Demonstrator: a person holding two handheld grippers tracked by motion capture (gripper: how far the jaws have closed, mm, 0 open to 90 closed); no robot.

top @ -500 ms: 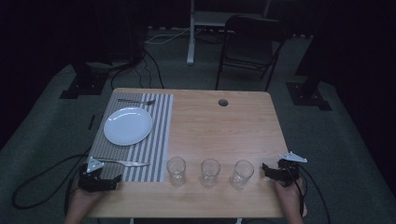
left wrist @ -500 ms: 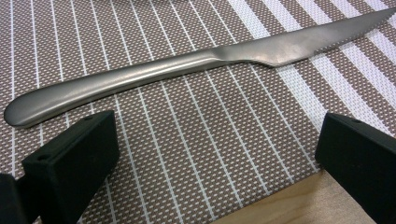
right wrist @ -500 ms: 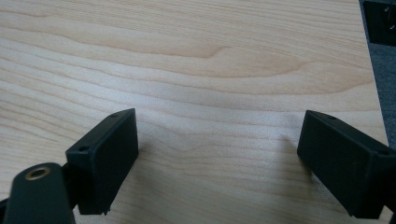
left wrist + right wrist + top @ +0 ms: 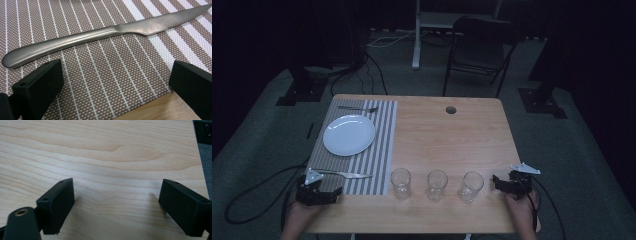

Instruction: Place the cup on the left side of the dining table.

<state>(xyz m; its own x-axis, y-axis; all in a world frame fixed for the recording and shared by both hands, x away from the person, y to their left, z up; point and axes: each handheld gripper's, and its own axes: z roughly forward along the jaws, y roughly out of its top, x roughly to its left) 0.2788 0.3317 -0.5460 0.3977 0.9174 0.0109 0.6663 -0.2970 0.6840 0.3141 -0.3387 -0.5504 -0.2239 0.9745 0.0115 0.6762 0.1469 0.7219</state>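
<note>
The left gripper (image 4: 332, 194) rests low at the near left corner of the wooden table (image 4: 447, 135), jaws spread wide and empty, aimed at the brushed steel table knife (image 4: 100, 35). The knife lies flat on the brown-and-white striped placemat (image 4: 379, 150), just beyond the jaws and untouched, its handle toward the left edge, so a pinch across the handle looks like the likely first move. The right gripper (image 4: 496, 182) sits at the near right, jaws likewise apart over bare wood. A white round plate (image 4: 349, 135) and a steel fork (image 4: 357, 108) lie farther back on the placemat; three clear drinking glasses (image 4: 437, 185) stand in a row between the grippers, well clear of the knife.
</note>
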